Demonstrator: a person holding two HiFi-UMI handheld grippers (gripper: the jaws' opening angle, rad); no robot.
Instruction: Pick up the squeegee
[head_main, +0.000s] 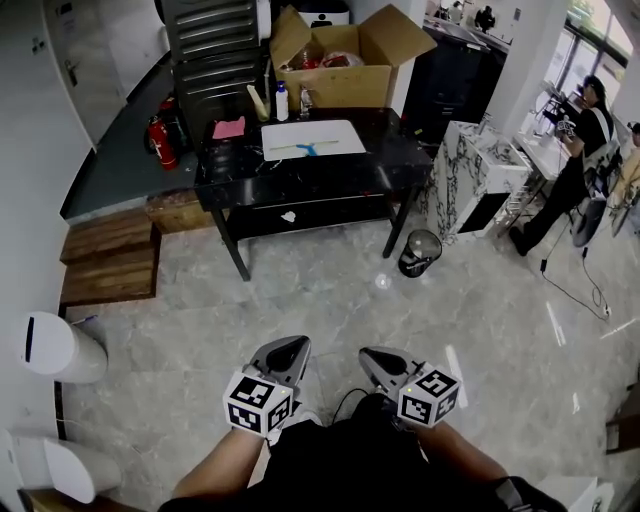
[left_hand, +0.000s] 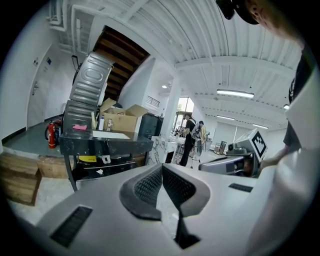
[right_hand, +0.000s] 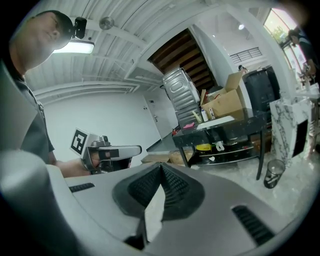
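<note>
The squeegee, with a blue handle and a pale blade, lies on a white board on the black table across the room. Both grippers are far from it, held low in front of the person's body. My left gripper is shut with nothing in it, its ribbed pads meeting at the tip. My right gripper is likewise shut and empty. Each gripper view shows the other gripper beside it and the table ahead. The squeegee is too small to make out in either gripper view.
An open cardboard box, a white bottle and a pink cloth share the table. A black bin stands by its right leg, next to a marble cabinet. Wooden steps lie left. A person stands far right.
</note>
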